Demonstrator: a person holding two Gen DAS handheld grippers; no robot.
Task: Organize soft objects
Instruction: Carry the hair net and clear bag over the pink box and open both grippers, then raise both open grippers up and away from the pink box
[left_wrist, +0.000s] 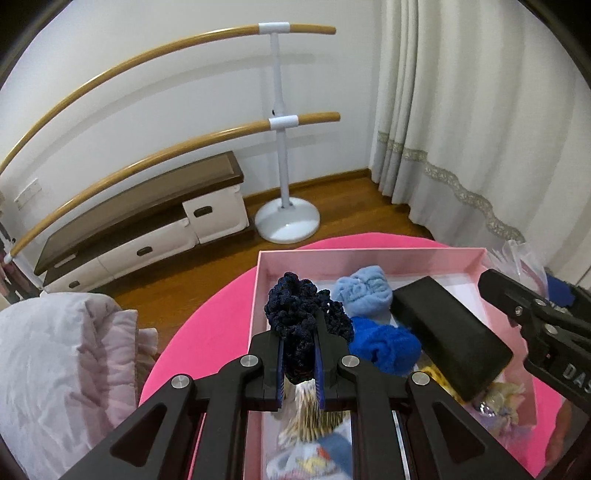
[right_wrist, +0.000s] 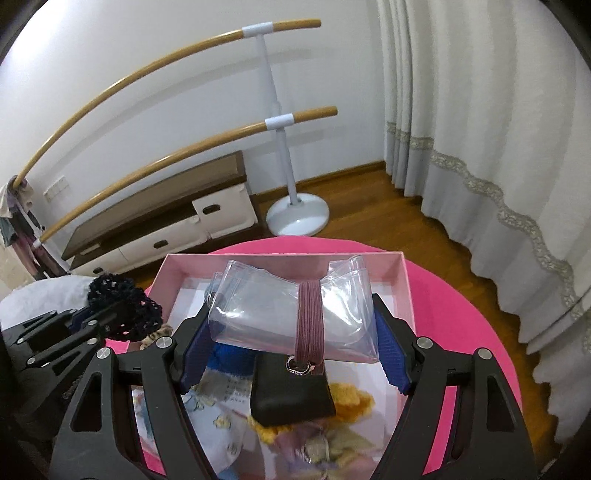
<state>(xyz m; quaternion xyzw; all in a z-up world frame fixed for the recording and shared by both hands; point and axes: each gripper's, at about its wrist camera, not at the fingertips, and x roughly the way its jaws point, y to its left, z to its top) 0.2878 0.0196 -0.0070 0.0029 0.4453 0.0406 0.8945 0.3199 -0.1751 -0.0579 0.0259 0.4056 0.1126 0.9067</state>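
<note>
**Two grippers, both full, over one pink box**

Two claws are up over the pink box, which sits on a round hot-pink table. Nearest the cameras, the bottom of the box is a jumble: a yellow knitted piece, some pale printed fabric, and a royal blue knit bundle with a light blue one just behind it. Those sit right under both grippers.

The left gripper is pinched nearly closed on a navy crocheted scrunchie. The scrunchie bunches up and out past the fingertips, above the left side of the box.

The right gripper stands fairly wide, with its blue pads against the sides of a clear plastic pouch. The pouch lies crosswise between the fingers, long axis left to right, and its far end flares out over the back wall of the box. A mauve elastic band wraps around it front to back, and a black tab on a metal ring hangs below, covering part of the yellow knit.

A crumpled pale quilt is just left of the table. Farther back, on the wood floor: a low cabinet, a ballet barre stand, and white curtains.
</note>
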